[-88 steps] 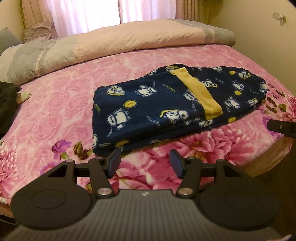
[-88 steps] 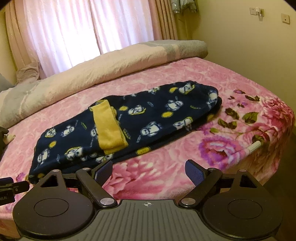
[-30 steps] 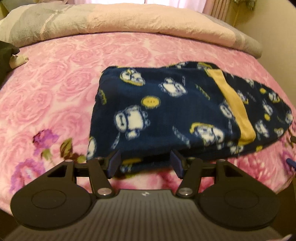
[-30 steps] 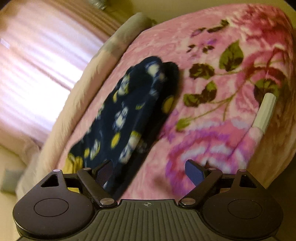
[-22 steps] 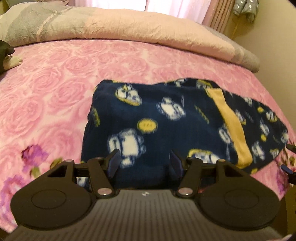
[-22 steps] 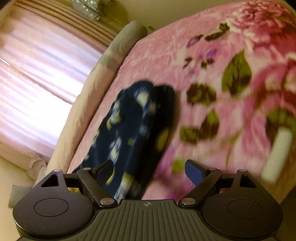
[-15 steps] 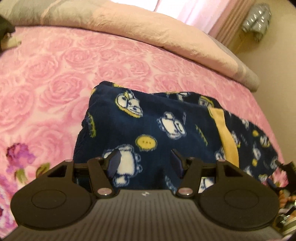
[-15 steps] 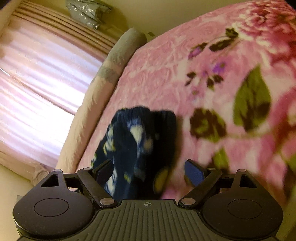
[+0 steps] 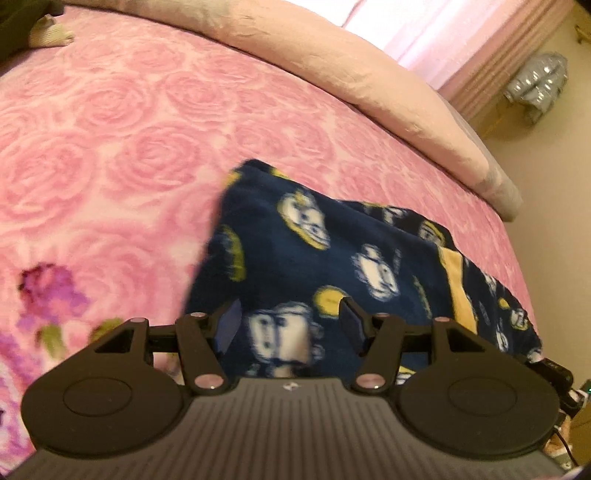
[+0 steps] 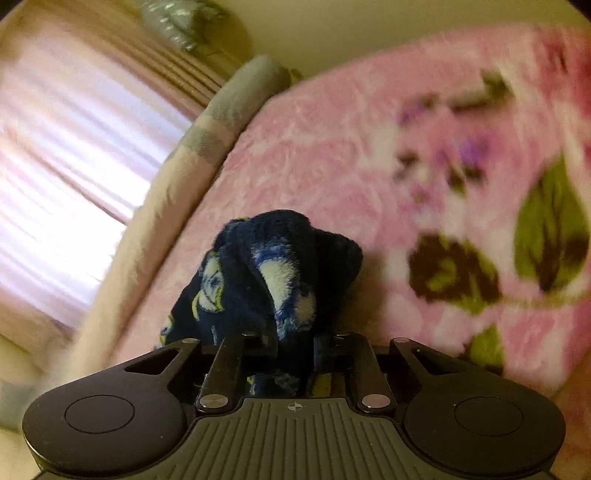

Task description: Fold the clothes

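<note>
A navy fleece garment (image 9: 332, 258) with white cartoon prints and a yellow band lies folded on the pink floral bedspread (image 9: 110, 147). My left gripper (image 9: 290, 321) is open, its fingers just over the garment's near left end. My right gripper (image 10: 291, 350) is shut on the garment's right end (image 10: 266, 273), and the cloth bunches up between its fingers. The right gripper's tip shows at the left wrist view's right edge (image 9: 554, 369).
A rolled pink and grey duvet (image 9: 332, 74) lies along the far side of the bed. A dark garment and a white sock (image 9: 48, 33) lie at the far left. Curtains (image 10: 74, 147) and a wall stand behind. The bed's edge is near on the right.
My right gripper moved onto the garment's right end and closed on it. My left gripper moved forward over the garment's left end and stayed open.
</note>
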A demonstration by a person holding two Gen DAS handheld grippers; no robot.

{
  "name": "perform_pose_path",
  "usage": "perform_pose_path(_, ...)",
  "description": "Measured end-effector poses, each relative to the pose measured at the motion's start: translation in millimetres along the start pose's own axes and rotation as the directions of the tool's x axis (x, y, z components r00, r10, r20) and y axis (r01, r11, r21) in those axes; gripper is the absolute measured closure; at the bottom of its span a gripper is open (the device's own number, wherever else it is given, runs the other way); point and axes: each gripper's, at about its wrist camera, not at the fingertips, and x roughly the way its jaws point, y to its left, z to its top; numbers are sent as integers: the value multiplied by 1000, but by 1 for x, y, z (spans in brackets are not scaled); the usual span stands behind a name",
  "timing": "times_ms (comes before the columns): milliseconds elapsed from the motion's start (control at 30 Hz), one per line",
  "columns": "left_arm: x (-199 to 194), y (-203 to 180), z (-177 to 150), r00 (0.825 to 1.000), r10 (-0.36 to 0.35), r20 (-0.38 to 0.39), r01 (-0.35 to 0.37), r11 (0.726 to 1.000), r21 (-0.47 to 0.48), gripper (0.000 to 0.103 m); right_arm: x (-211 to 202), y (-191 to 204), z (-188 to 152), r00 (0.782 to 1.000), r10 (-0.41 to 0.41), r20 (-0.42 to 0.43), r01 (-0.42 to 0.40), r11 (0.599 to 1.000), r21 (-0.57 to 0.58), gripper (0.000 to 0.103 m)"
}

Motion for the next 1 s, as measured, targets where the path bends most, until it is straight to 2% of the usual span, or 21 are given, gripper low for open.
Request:
perform_pose_path(33, -3, 4, 2, 1000, 2, 6, -2, 1000, -5, 48, -5, 18, -2, 999, -32, 26, 34, 997, -73, 89)
perform_pose_path(100, -8, 14, 6, 1000, 8, 20, -7, 1000, -16, 48, -14, 61, -12, 994, -51, 99, 74, 966, -250, 90)
perform_pose_path(200, -15, 32, 12, 999, 17, 33, -15, 999, -51, 48, -30, 134, -40, 982, 14, 190, 85, 860, -503, 90)
perform_pose_path(267, -18, 42, 14, 999, 23, 37, -20, 997, -71, 48, -39, 185, -71, 973, 100, 208, 64, 750, -658, 90)
perform_pose_path(367, -26, 58, 15, 999, 24, 37, -20, 995, -100, 48, -58, 249, -141, 955, 245, 168, 12, 533, -846, 90)
perform_pose_path(467, -33, 72, 15, 999, 26, 34, -22, 992, -124, 48, -73, 287, -225, 937, 349, 17, -104, 325, -940, 89)
perform_pose_path(500, -34, 75, 14, 999, 25, 30, -21, 991, -132, 48, -75, 294, -252, 932, 360, -35, -137, 262, -955, 89)
perform_pose_path(567, -36, 82, 12, 1000, 19, 18, -16, 988, -151, 48, -63, 302, -307, 937, 309, -164, -207, 113, -972, 89)
perform_pose_path(600, -38, 85, 11, 1000, 16, 12, -14, 987, -160, 48, -53, 301, -332, 947, 251, -199, -220, 58, -974, 87)
perform_pose_path(633, -39, 87, 10, 1000, 9, 6, -8, 986, -168, 48, -43, 299, -356, 955, 188, -228, -233, 5, -972, 81)
perform_pose_path(667, -40, 88, 9, 1000, -1, 1, 1, 985, -173, 48, -32, 295, -376, 961, 116, -252, -249, -45, -968, 70)
perform_pose_path(700, -41, 89, 7, 1000, -14, 0, 14, 984, -176, 48, -28, 289, -384, 967, 106, -233, -226, -69, -972, 55)
perform_pose_path(733, -43, 90, 5, 1000, -29, -2, 28, 983, -180, 48, -25, 284, -391, 972, 104, -209, -200, -90, -976, 51)
perform_pose_path(800, -43, 90, 2, 998, -64, -6, 62, 980, -188, 48, -33, 281, -388, 973, 119, -197, -188, -82, -979, 37)
perform_pose_path(900, -40, 84, 1, 989, -147, -10, 141, 967, -211, 48, -44, 276, -362, 964, 152, -219, -220, -9, -975, 35)
perform_pose_path(1000, -29, 75, 4, 969, -246, -21, 233, 942, -240, 47, -59, 267, -340, 972, 153, -178, -192, 79, -978, 35)
